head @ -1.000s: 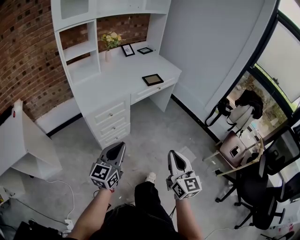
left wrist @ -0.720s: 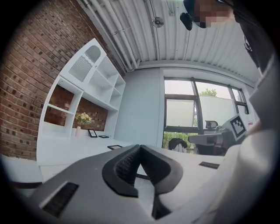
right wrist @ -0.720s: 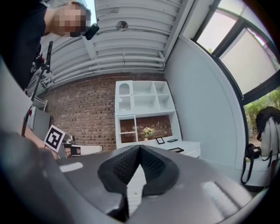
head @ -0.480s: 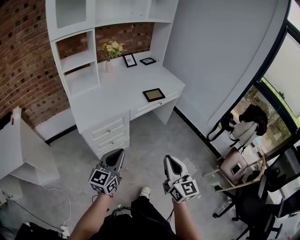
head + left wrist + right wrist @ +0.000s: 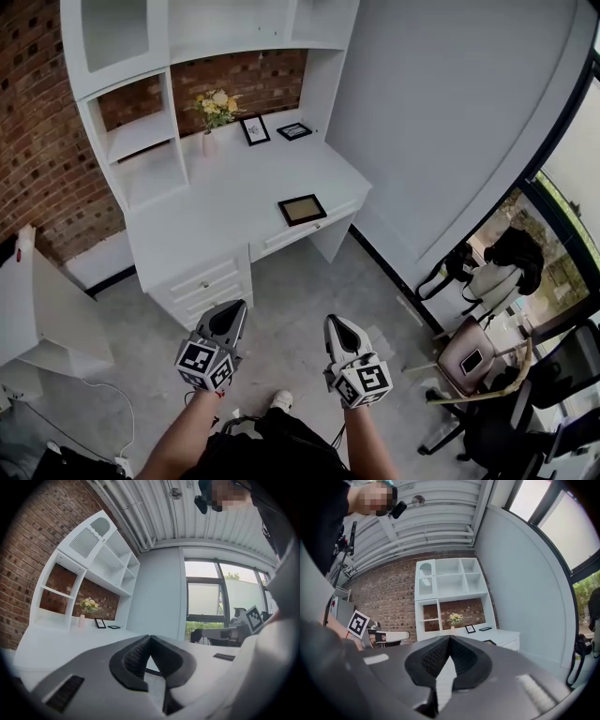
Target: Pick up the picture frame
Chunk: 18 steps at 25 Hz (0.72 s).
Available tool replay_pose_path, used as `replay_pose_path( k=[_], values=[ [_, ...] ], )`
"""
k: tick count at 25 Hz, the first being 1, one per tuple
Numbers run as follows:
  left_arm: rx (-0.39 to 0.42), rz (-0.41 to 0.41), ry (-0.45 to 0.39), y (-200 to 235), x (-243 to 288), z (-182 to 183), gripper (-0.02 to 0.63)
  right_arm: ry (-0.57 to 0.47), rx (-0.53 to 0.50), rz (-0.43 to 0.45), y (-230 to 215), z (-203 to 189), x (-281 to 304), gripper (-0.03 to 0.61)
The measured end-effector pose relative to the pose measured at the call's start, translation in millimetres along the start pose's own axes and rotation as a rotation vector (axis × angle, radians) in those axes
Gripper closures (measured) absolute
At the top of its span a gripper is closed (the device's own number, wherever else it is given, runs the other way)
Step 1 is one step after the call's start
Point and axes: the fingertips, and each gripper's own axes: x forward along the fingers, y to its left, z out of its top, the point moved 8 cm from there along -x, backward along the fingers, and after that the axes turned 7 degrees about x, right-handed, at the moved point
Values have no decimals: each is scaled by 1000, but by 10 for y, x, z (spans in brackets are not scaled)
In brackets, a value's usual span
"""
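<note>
Over the last second the white counter [image 5: 234, 202] has slid down the head view and grown nearer, while both grippers have kept their spot low in that view; the person is walking up to it, so this is approach, not yet reach.

The left gripper [image 5: 231, 317] has its jaws pressed together with nothing between them; the right gripper [image 5: 339, 328] is the same, pads meeting and empty; both point level towards the counter.

The picture frame [image 5: 302, 209] lies flat near the counter's front edge, over the drawers [image 5: 208, 279], ahead of both grippers and closer to the right gripper's line than the left's; it is well apart from either, so more ground must be covered, and by my judgement the jaws must part before any grasp; a flat frame offers little to bite, and its edge by the counter's lip looks the likeliest purchase.

Farther beyond the frame, at the back of the counter, stand a vase of flowers [image 5: 213, 111] and two small frames [image 5: 253, 129]; shelves [image 5: 141, 136] rise beyond the left gripper against the brick wall [image 5: 37, 141].

The floor [image 5: 291, 291] between grippers and counter is bare; a chair [image 5: 478, 352] is off to the right gripper's outer side, a white cabinet [image 5: 42, 309] beyond the left's; neither blocks the way.
</note>
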Motion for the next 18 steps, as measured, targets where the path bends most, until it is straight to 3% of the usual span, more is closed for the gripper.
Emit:
replay_pose_path(
  k=[10,18],
  values=[
    [8,41,-7,72,679,-20,617,5,13,28,-681,118,446,575],
    [6,42,15,20,956,-108,617,38,43,31,-932,4,535,575]
  ],
)
